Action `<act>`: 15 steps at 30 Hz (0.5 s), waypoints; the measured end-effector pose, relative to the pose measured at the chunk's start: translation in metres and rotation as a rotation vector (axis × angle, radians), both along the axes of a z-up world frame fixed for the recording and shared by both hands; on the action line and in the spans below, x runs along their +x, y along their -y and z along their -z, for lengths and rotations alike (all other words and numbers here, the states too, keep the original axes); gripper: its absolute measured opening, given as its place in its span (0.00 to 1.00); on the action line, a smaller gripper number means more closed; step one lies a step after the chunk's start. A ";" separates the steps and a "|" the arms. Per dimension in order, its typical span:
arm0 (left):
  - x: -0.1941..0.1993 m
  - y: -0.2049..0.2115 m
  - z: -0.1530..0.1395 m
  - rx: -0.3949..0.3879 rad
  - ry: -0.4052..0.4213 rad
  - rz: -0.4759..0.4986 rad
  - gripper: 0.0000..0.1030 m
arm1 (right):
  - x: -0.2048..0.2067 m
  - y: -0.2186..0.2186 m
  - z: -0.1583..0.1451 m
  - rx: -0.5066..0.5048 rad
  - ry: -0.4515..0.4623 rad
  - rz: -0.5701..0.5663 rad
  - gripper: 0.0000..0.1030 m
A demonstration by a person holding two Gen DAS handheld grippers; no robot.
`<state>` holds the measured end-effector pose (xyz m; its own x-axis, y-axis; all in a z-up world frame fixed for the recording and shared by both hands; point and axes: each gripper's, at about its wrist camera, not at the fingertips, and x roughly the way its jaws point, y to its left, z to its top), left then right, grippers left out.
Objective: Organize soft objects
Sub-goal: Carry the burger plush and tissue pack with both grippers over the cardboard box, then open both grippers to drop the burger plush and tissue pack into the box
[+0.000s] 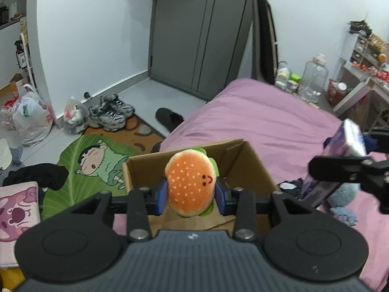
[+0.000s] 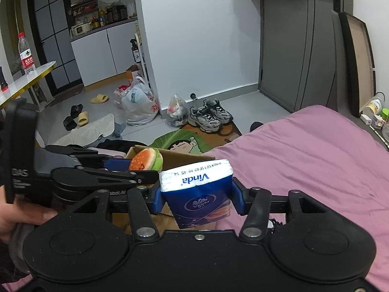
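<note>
Above the open cardboard box (image 1: 245,163), at the centre of your left wrist view, the burger plush (image 1: 190,182) is sitting between the blue pads (image 1: 162,198) of your left gripper (image 1: 192,198). The jaws are standing fairly narrow and pressing on both sides of the toy. The bun's seeded top and small stitched face are turning toward the camera, with the green lettuce edge showing at 12 and 6 o'clock; its flat faces are running roughly upright, so its long axis is near vertical. The box's floor is mostly hiding behind the plush and the gripper body.

Your right gripper (image 2: 198,198) is holding the tissue pack (image 2: 197,189), jaws about half open and clamping its blue sides. The pack's white end with the upside-down lettering is pointing away from you, toward 12 o'clock, and its long axis is running along the fingers. Its lower end is disappearing behind the gripper body.

In the left view the right gripper and pack are sitting at 3 o'clock, partly cut by the frame edge. A blue fuzzy toy (image 1: 345,194) is lying on the pink bedsheet (image 1: 267,121) below them, half hidden. Your hand (image 2: 19,216) is gripping the left tool at 9 o'clock in the right view. Sneakers (image 1: 110,113) and plastic bags (image 1: 31,119) are lying on the floor toward 10 o'clock.
</note>
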<state>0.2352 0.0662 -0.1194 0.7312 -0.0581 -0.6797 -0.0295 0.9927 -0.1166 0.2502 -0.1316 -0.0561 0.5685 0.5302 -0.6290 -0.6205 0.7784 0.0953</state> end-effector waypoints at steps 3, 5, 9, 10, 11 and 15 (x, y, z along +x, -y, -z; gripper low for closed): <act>0.003 -0.001 0.005 0.031 -0.020 -0.011 0.43 | 0.003 0.000 0.001 0.004 -0.006 -0.009 0.50; 0.001 -0.003 0.005 0.042 -0.022 -0.033 0.51 | 0.005 -0.003 0.003 0.009 -0.010 -0.019 0.50; -0.009 -0.009 -0.001 0.020 0.023 -0.019 0.73 | 0.011 -0.013 0.003 0.015 -0.018 -0.034 0.50; -0.012 -0.009 -0.003 0.027 0.028 -0.028 0.74 | 0.016 -0.018 0.003 0.018 -0.025 -0.029 0.50; -0.015 -0.011 -0.005 0.038 0.030 -0.042 0.74 | 0.018 -0.020 0.002 0.027 -0.034 -0.029 0.50; -0.024 -0.017 -0.014 0.015 0.045 -0.054 0.74 | 0.022 -0.030 0.000 0.032 -0.039 -0.041 0.51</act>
<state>0.2109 0.0834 -0.1057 0.7627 -0.0077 -0.6467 -0.0780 0.9915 -0.1038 0.2719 -0.1012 -0.0563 0.5207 0.5733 -0.6326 -0.6474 0.7482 0.1451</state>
